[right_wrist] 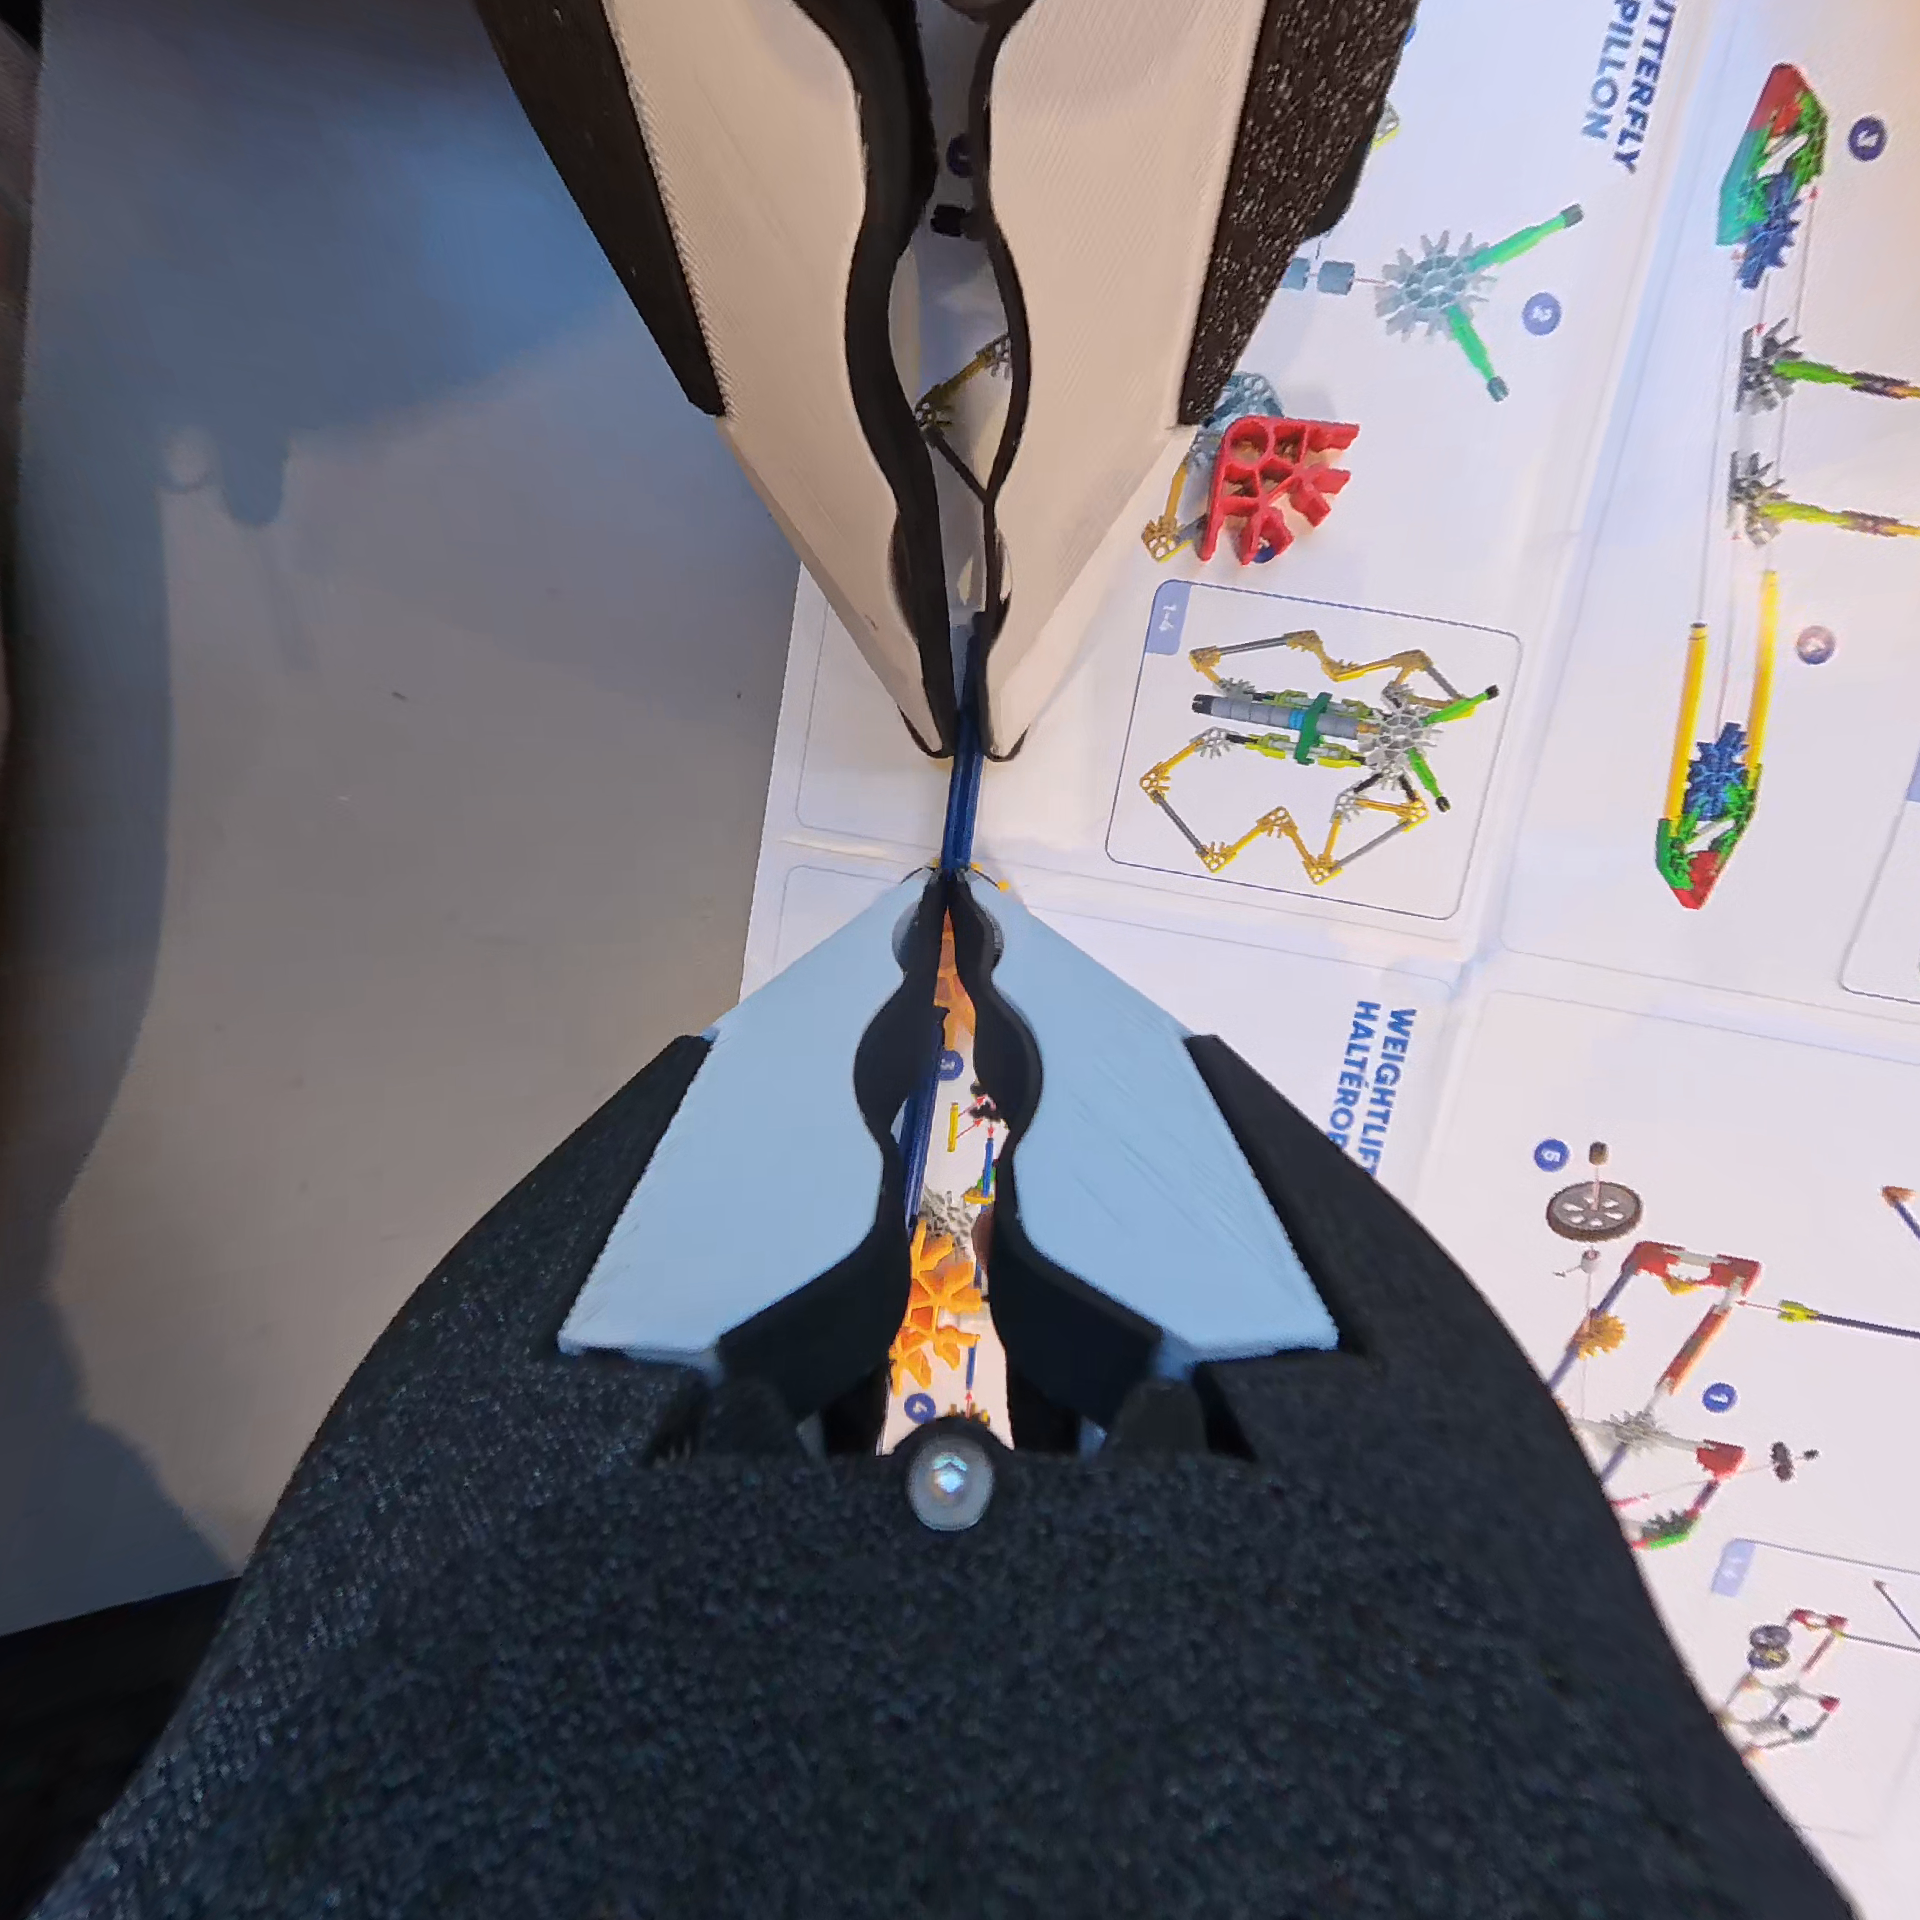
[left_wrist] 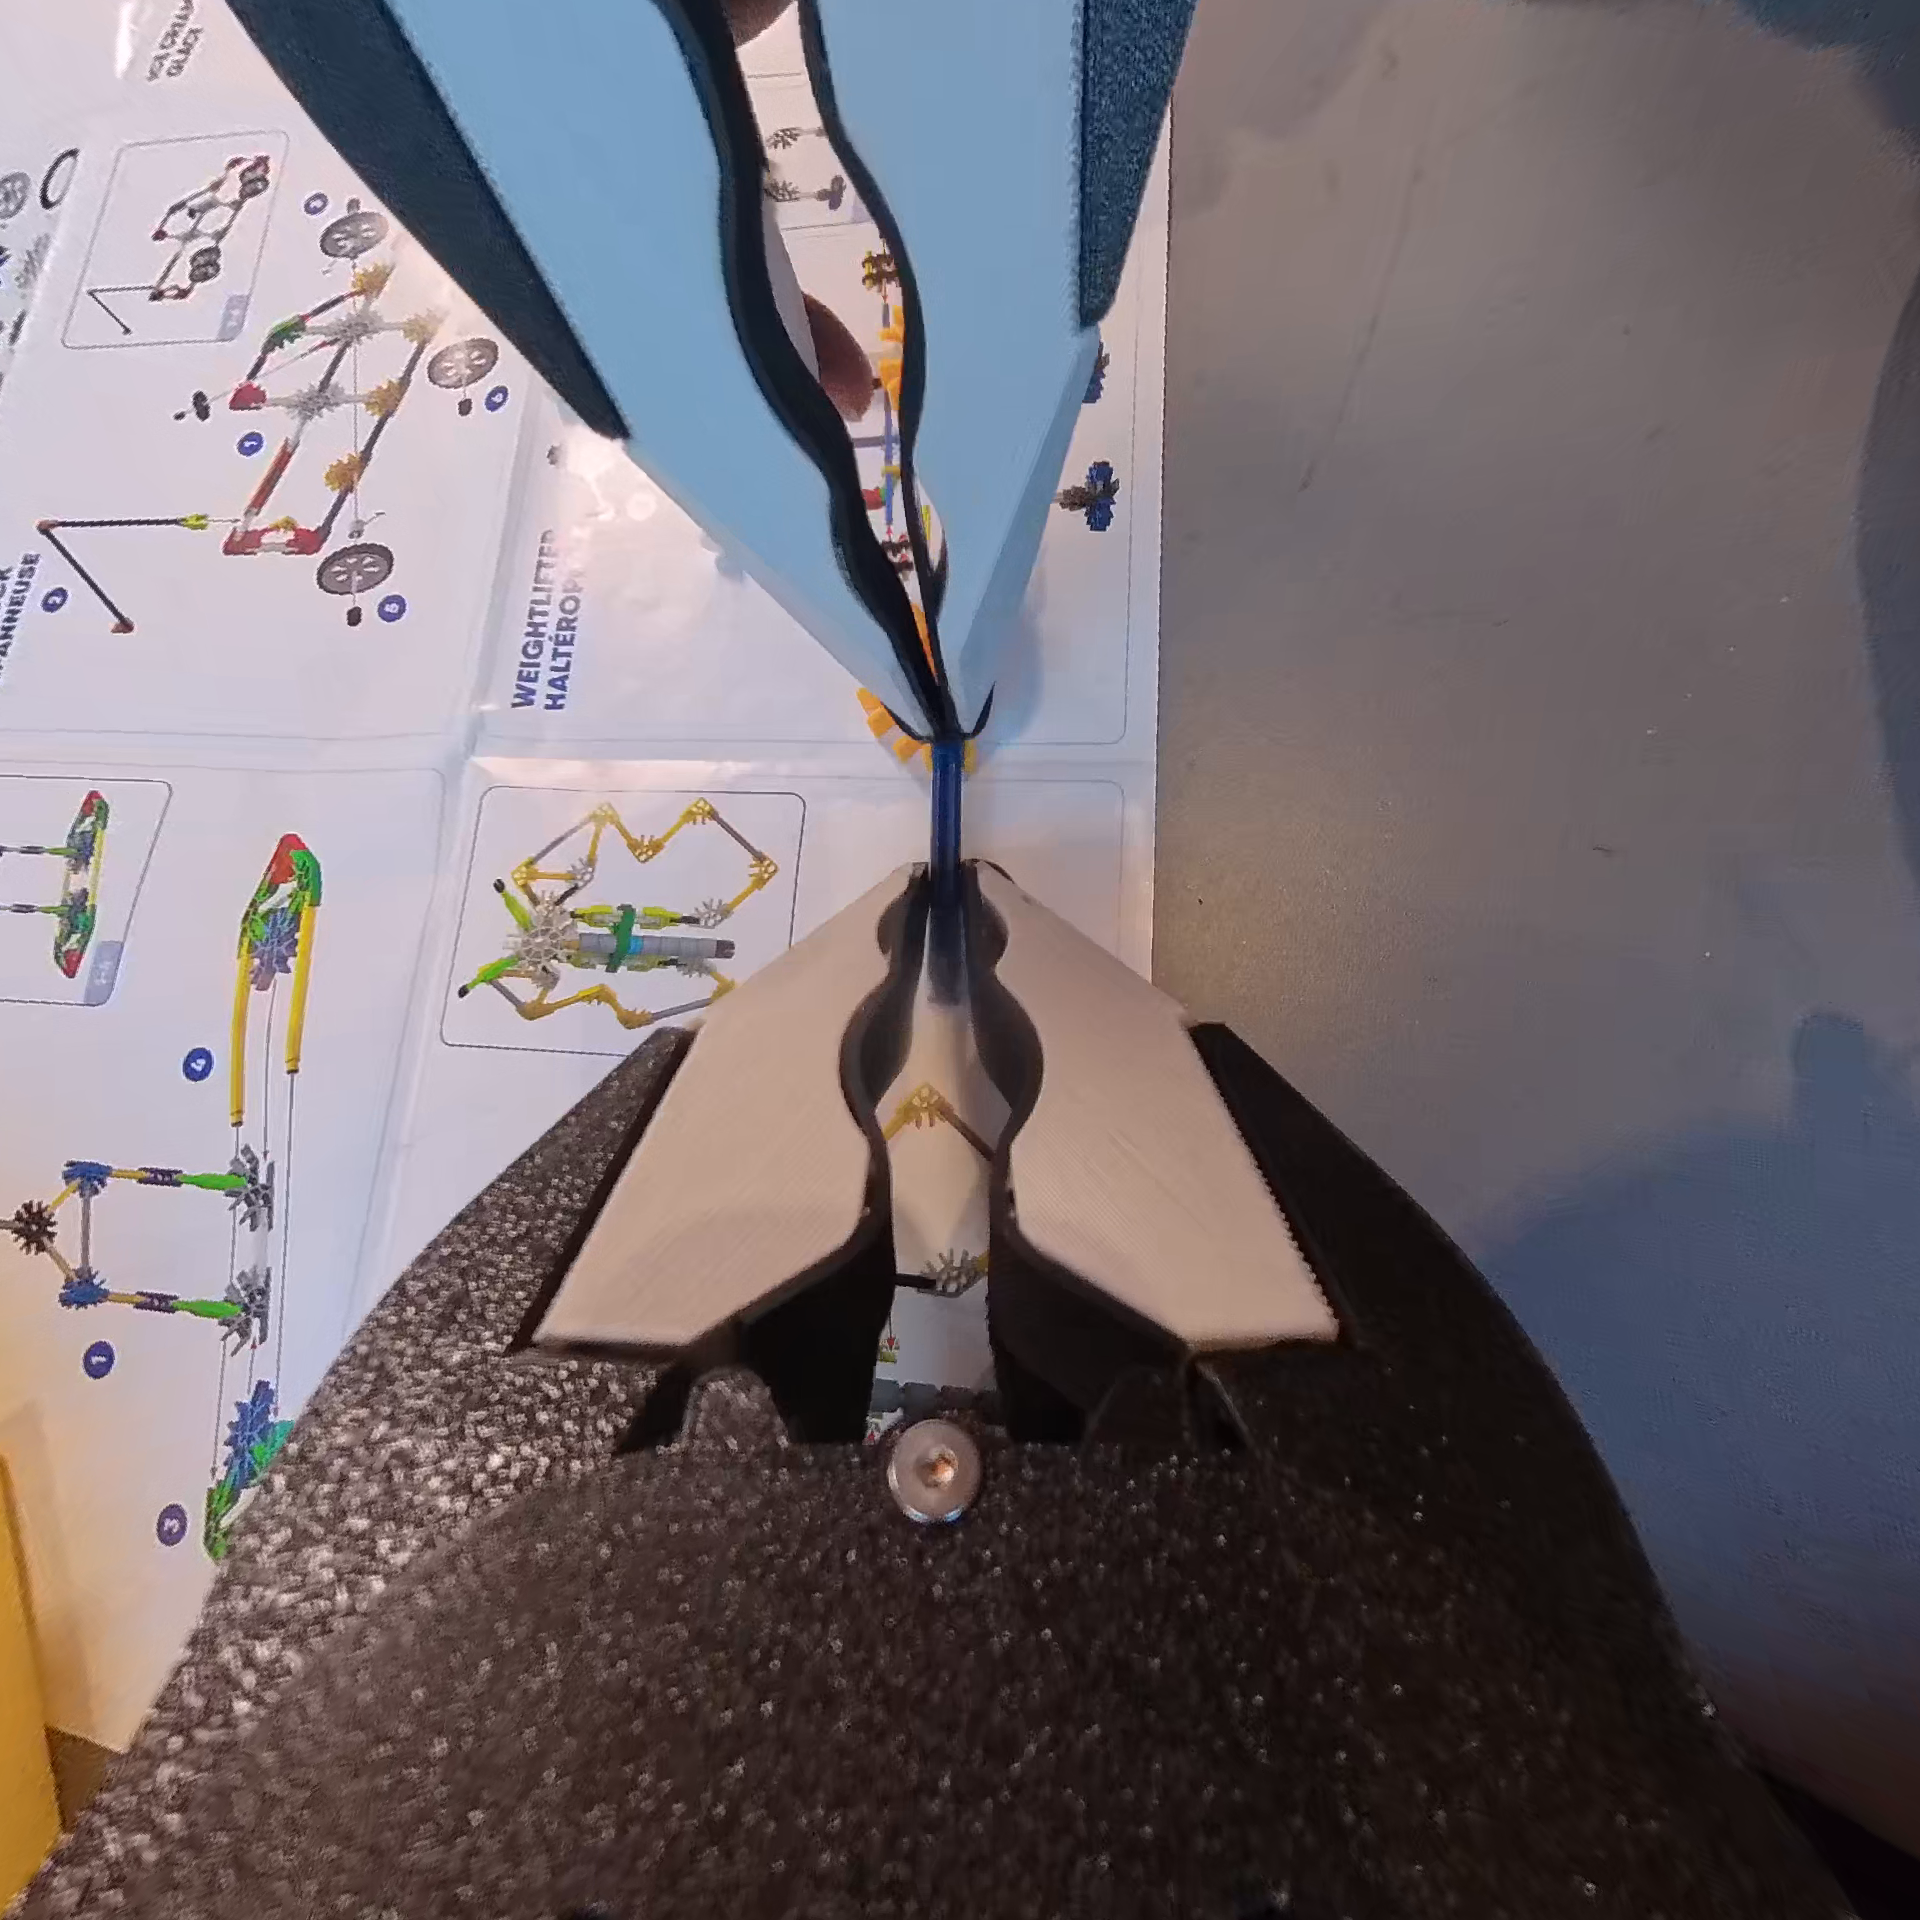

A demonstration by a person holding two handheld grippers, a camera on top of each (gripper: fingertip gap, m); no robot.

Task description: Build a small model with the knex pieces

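Observation:
A thin dark blue rod (left_wrist: 948,810) spans the short gap between my two grippers, and each is shut on one end. My left gripper (left_wrist: 945,875), with white fingers, holds the near end in the left wrist view. My right gripper (left_wrist: 951,727), with light blue fingers, comes in from the top. In the right wrist view my right gripper (right_wrist: 951,883) holds the rod (right_wrist: 961,800) and the left gripper (right_wrist: 966,750) faces it. Orange shapes (right_wrist: 940,1309) show between the right fingers; I cannot tell whether they are printed or real. Both grippers hover over the edge of an instruction sheet (left_wrist: 312,727).
A red toy connector piece (right_wrist: 1278,483) lies on the instruction sheet (right_wrist: 1558,935) beside the left gripper. The sheet lies on a grey table (left_wrist: 1507,623), which shows bare in the right wrist view (right_wrist: 416,727). A yellow object (left_wrist: 16,1610) sits at the left edge. Less than 4 cm separates the two grippers' tips. From the left gripper's tips to the red toy connector piece (right_wrist: 1278,483) is close to 7 cm.

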